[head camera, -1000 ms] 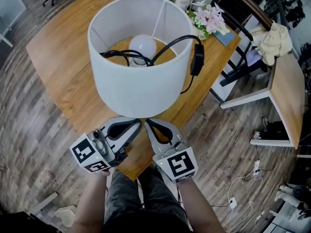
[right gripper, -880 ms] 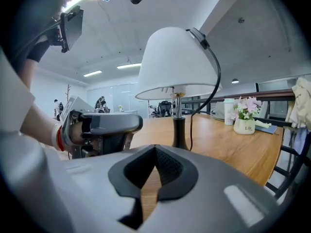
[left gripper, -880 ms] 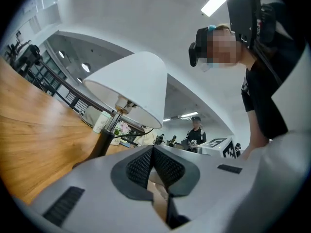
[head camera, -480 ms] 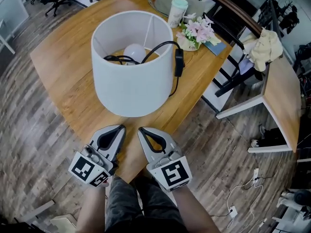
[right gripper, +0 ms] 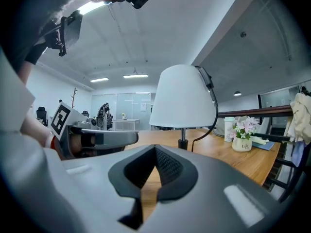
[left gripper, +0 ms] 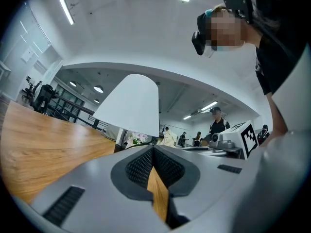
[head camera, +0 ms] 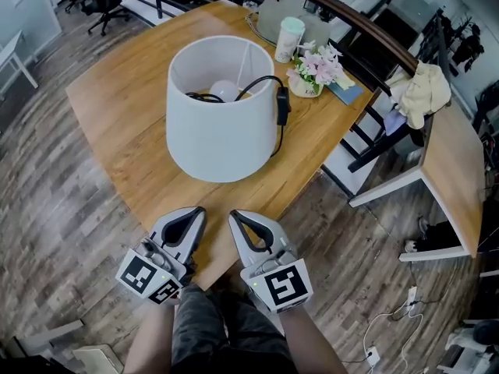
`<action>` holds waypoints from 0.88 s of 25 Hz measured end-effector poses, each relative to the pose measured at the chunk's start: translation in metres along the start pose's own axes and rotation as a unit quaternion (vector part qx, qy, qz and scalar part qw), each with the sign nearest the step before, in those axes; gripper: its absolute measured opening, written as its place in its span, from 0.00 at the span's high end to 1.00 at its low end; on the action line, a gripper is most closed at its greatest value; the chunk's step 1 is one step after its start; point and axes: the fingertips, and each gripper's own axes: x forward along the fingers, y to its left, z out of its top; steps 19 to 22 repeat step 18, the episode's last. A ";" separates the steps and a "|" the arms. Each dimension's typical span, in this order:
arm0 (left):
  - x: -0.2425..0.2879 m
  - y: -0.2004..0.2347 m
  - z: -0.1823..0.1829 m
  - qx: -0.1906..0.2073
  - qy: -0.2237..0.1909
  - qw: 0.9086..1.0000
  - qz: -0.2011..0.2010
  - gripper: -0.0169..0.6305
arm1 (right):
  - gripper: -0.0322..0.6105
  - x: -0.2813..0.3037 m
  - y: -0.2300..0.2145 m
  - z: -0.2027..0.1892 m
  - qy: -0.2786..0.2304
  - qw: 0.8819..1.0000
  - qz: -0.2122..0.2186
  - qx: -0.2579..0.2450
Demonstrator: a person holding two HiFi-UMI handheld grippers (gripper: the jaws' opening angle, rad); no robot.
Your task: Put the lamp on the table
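The lamp [head camera: 222,131], with a white drum shade, a bulb and a black cord with a switch [head camera: 281,106] draped over its rim, stands upright on the wooden table [head camera: 117,107]. Both grippers hover side by side over the table's near corner, a short way back from the lamp and not touching it. My left gripper [head camera: 199,210] is shut with nothing in it. My right gripper [head camera: 236,215] is also shut and empty. The left gripper view shows the lamp [left gripper: 131,106] ahead of the shut left gripper [left gripper: 153,148]. In the right gripper view the lamp [right gripper: 183,98] rises beyond the right gripper [right gripper: 155,149].
A pot of pink flowers [head camera: 316,72] and a pale cup [head camera: 289,37] stand at the table's far edge. To the right is a smaller wooden table [head camera: 456,154] with a cloth [head camera: 425,92] beside it. Cables [head camera: 390,318] lie on the plank floor.
A second ago both grippers reached under the lampshade, which stood close to the camera. They have since come away and drawn back toward the person, and the lamp stands alone on the table.
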 end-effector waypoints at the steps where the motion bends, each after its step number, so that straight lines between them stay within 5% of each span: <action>1: -0.002 -0.002 0.001 0.001 0.000 1.000 0.000 0.98 | 0.94 -0.002 0.002 0.002 -0.002 1.000 0.000 0.001; 22: -0.009 -0.019 0.020 0.016 -0.009 1.000 0.025 0.98 | 0.94 -0.016 0.013 0.023 -0.023 1.000 0.007 -0.020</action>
